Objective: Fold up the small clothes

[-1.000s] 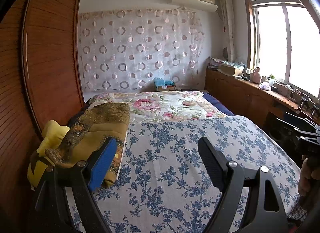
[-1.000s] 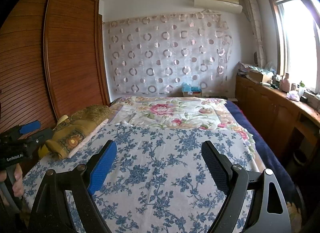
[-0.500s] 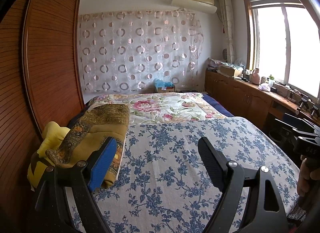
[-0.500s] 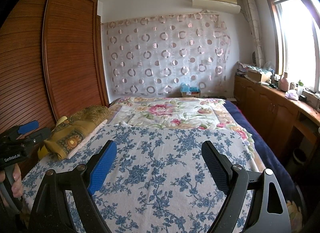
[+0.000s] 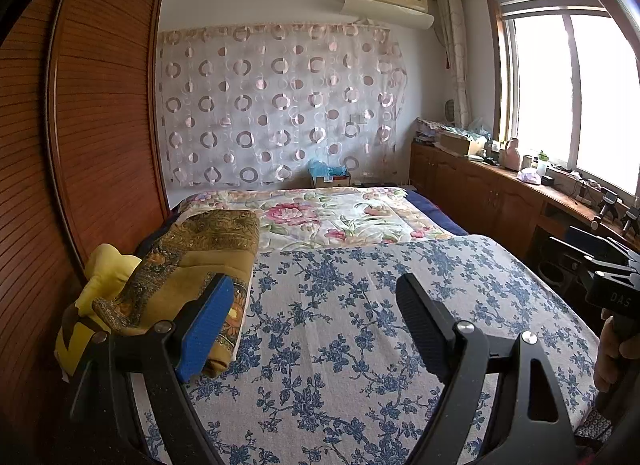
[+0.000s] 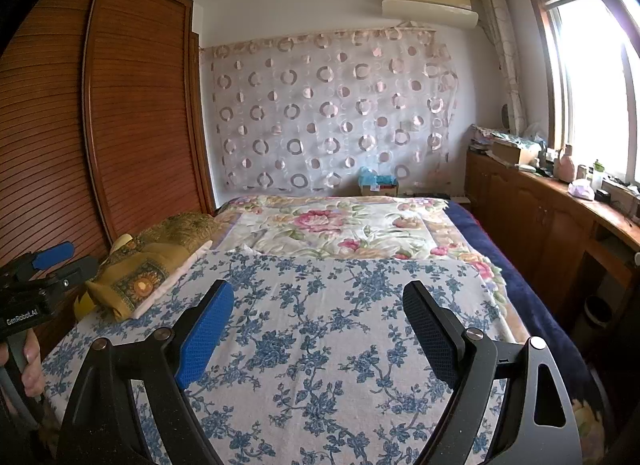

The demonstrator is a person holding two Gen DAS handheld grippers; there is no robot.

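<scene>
At the far left stands the brown slatted wooden wardrobe (image 5: 100, 137), running along the side of the bed. Against it, on the bed's left edge, lies a yellow cloth bundle (image 5: 86, 305) with a folded ochre-and-brown patterned blanket (image 5: 200, 253) resting partly on top of it. The left gripper (image 5: 316, 321) hangs above the white bedsheet printed with blue flowers (image 5: 340, 305), its jaws spread wide and holding nothing — the blue pad overlaps the blanket's near end in the view, though contact cannot be told. Further back lies a cream quilt with pink roses (image 5: 340, 217), and behind it a sheer curtain with ring patterns (image 5: 280, 105) covers the wall. The right gripper (image 6: 320, 321) is likewise wide open and empty above the same blue-flowered sheet. Along the right runs a low wooden cabinet (image 6: 540, 217) under the bright window (image 5: 568, 97). No small garment can be made out on the bed.
</scene>
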